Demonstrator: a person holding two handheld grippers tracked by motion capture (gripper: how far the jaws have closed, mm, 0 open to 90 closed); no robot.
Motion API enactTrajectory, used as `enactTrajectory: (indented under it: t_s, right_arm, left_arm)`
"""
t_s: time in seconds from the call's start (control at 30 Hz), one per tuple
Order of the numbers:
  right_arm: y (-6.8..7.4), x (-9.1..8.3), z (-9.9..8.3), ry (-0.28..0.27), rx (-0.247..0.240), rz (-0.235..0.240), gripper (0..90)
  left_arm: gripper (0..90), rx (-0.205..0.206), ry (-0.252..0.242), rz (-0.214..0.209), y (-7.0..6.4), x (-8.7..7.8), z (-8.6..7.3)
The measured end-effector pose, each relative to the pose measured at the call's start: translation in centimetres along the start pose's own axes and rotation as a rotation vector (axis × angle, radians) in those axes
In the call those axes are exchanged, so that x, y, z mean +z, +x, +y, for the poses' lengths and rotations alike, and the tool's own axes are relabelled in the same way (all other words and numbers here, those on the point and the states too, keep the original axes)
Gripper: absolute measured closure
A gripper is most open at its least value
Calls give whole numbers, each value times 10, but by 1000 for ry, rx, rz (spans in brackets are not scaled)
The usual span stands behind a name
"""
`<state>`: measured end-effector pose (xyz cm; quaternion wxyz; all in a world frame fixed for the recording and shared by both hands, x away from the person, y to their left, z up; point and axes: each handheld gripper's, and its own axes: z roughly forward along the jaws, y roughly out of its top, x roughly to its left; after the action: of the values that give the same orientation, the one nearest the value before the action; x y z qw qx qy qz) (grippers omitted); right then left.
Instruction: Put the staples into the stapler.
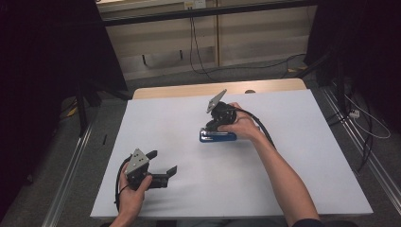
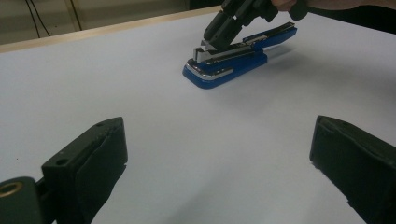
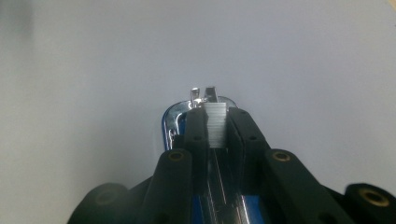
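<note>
Pinching a staple strip (image 3: pixel 215 126), the right gripper (image 3: pixel 216 122) sits over the blue stapler (image 1: pixel 217 137).

From my seat the high view is dim: black at upper left and upper right, the white table (image 1: pixel 283 156) evenly lit from above, shadows soft. The left gripper view has a bluish cast; near jaws blur at the bottom corners. In the right gripper view the staples (image 3: pixel 215 123) glare, and the corners darken.

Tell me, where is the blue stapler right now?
The blue stapler lies near the middle of the white table in the high view, right of centre, with the right gripper closed on its staple strip.
</note>
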<state>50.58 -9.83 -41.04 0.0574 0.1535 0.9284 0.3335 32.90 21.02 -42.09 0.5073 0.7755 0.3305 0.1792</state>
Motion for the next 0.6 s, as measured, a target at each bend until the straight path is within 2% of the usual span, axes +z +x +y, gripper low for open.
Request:
enactTrajectory:
  t_s: [0.1,0.6]
  right_arm:
    - [-1,1,-1,9,-11,-9,792]
    - [0,1,-1,7,-63,25,792]
  left_arm:
    - [42,12,5,4,0,0,0]
    - [42,18,16,2,0,2,0]
